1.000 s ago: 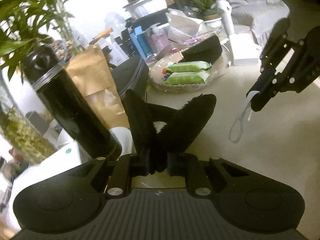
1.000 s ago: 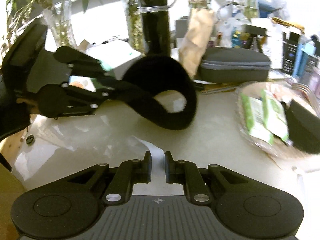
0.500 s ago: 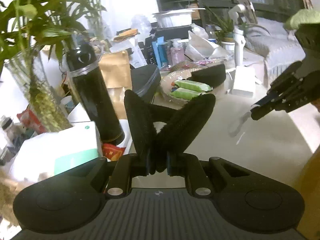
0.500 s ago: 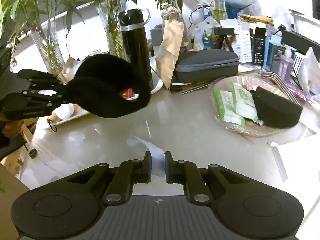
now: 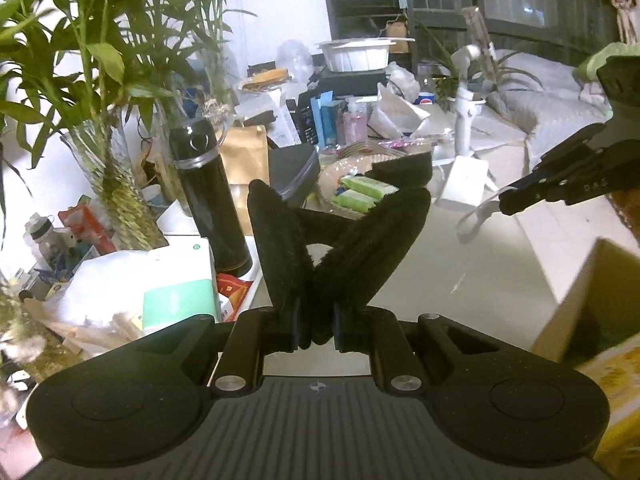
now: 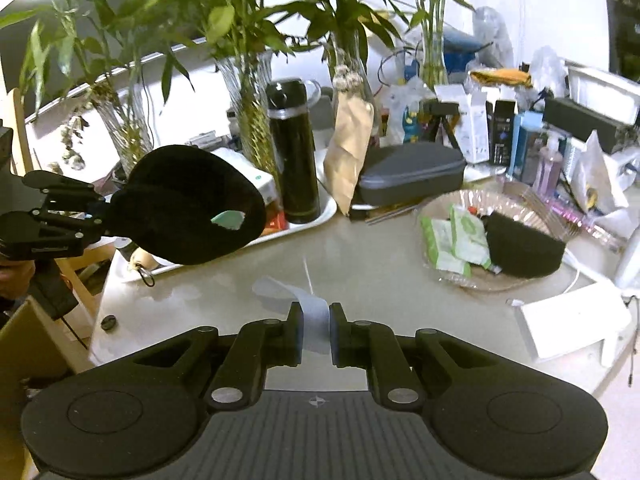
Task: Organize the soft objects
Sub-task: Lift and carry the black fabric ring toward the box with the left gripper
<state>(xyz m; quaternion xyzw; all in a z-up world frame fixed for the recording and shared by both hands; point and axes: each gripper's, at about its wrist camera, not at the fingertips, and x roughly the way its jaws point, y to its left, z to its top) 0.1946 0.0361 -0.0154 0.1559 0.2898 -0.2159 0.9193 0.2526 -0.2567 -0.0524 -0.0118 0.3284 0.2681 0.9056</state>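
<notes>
Two grippers, each clamped on a soft thing and held above a cluttered table.

Left wrist view: the left gripper (image 5: 315, 330) has its jaws pinched tight on a black fuzzy band (image 5: 336, 248), whose two loops fan up and outward in a V over the pale table (image 5: 460, 280). Off to the right, the right gripper (image 5: 505, 204) holds a white ribbon (image 5: 474, 216) that dangles in a loop. Behind the band stand a black flask (image 5: 212, 204), a brown paper bag (image 5: 244, 160) and a plate (image 5: 332, 172) carrying green packets (image 5: 362, 192).
Right wrist view: the right gripper (image 6: 316, 332) is closed on the ribbon (image 6: 314, 320), which curls forward over the table (image 6: 380, 264). At left, the left gripper (image 6: 102, 212) carries the band (image 6: 188, 208) in the air, beside the flask (image 6: 294, 152).
</notes>
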